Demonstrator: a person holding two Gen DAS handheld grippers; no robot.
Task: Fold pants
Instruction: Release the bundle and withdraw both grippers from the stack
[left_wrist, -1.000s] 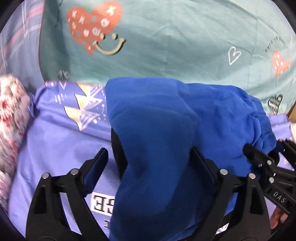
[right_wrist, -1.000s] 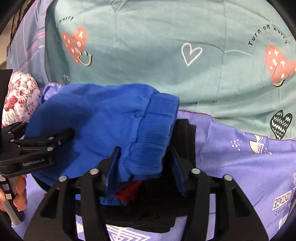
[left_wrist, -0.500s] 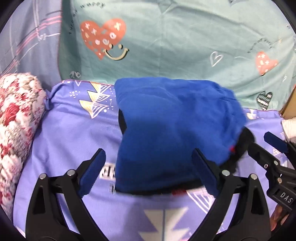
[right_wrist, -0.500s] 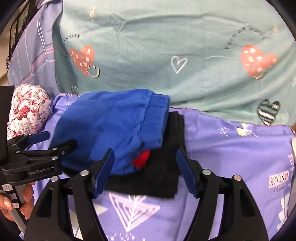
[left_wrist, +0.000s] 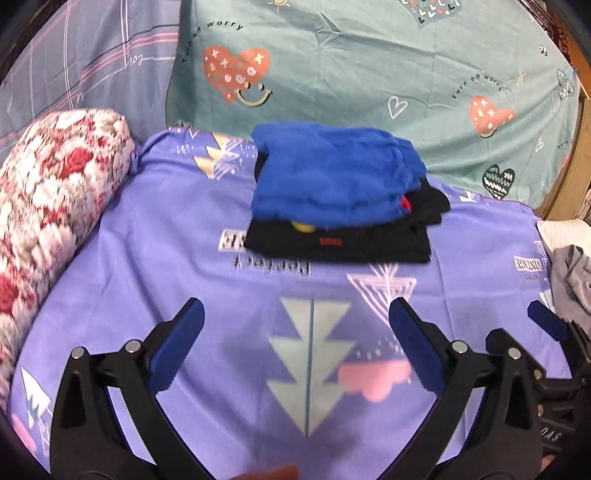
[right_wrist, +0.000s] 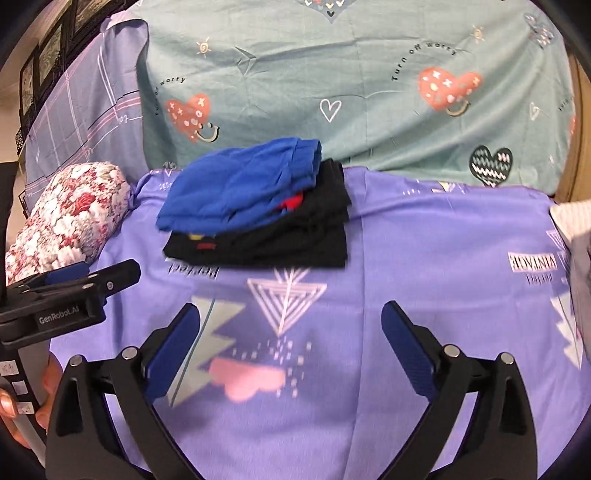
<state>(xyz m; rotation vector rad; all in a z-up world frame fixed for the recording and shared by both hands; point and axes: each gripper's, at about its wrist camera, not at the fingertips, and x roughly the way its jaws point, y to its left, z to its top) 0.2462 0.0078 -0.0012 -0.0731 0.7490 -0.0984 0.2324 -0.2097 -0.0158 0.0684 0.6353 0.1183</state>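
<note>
Folded blue pants (left_wrist: 332, 177) lie well beyond both open claws.

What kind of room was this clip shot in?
Most likely a bedroom, on a bed: a purple printed sheet as the work surface, a teal heart-print pillow behind it, a floral bolster alongside, and folded clothes stacked on it.
</note>
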